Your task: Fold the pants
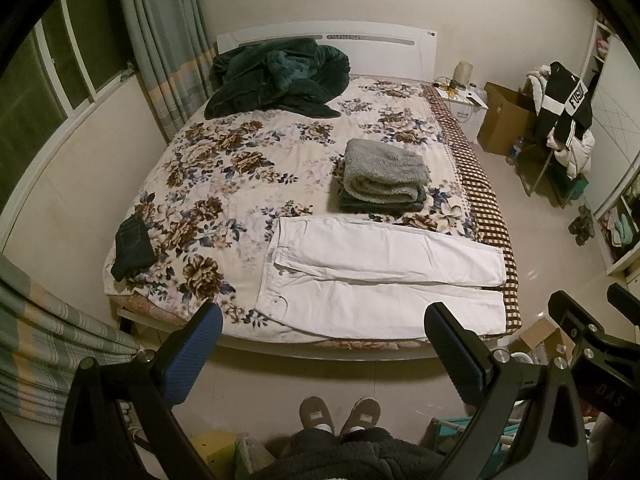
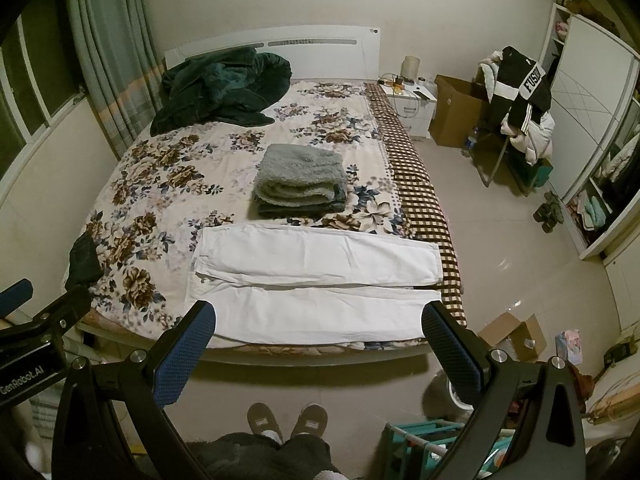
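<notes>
Left wrist view: you are holding both grippers' fingers (image 1: 200, 344) spread wide and empty, while white pants (image 1: 380, 276) are lying flat on the bed (image 1: 208, 168).

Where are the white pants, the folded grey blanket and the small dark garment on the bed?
white pants (image 1: 384, 276), left wrist view, on the legs' middle.
grey blanket (image 2: 300, 178), right wrist view, on its top fold.
dark garment (image 1: 132, 248), left wrist view, on its middle.

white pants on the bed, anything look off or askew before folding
The white pants lie flat near the bed's foot edge, legs side by side, slightly split apart. Their hems reach onto the checkered sheet at the bed's side. Nothing else looks odd; both tools are open, clear of the fabric.
</notes>
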Demonstrator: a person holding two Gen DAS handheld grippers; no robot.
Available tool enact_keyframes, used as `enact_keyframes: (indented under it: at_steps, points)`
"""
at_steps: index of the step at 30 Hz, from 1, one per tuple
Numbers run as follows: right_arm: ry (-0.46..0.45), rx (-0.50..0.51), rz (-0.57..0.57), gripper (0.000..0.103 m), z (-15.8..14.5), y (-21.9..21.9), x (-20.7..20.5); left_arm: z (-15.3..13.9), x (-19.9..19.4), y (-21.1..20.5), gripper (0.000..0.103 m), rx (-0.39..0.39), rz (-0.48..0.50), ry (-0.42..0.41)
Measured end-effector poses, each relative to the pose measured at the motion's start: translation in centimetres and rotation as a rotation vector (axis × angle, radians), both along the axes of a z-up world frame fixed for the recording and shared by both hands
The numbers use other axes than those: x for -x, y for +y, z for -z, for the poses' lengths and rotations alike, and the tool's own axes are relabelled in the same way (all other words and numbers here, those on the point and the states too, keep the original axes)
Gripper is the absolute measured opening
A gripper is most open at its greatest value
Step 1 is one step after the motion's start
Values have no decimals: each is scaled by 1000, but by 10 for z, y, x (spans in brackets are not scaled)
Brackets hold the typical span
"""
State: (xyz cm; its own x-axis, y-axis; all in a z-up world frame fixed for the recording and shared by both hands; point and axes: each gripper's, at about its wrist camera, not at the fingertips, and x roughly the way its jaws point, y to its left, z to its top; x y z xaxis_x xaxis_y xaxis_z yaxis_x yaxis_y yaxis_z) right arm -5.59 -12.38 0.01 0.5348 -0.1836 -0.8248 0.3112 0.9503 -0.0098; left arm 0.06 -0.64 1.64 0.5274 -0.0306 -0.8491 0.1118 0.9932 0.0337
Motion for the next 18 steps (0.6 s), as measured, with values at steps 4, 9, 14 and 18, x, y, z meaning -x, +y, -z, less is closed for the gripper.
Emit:
enact_keyframes:
  at_steps: [4, 9, 14, 18]
  points:
    - [-2, -1, -1, 103, -3, 6, -1, -1, -1, 0, 103, 1, 1, 1]
    - [-4, -2, -2, 103, -6, 9, -2, -2, -1, 1, 103, 1, -1, -1]
    - [-1, -4, -1, 103, -9, 9, -9, -1, 0, 2, 103, 4, -1, -1]
    - [-2, -4, -2, 103, -6, 10, -6, -2, 0, 2, 103, 3, 0, -1]
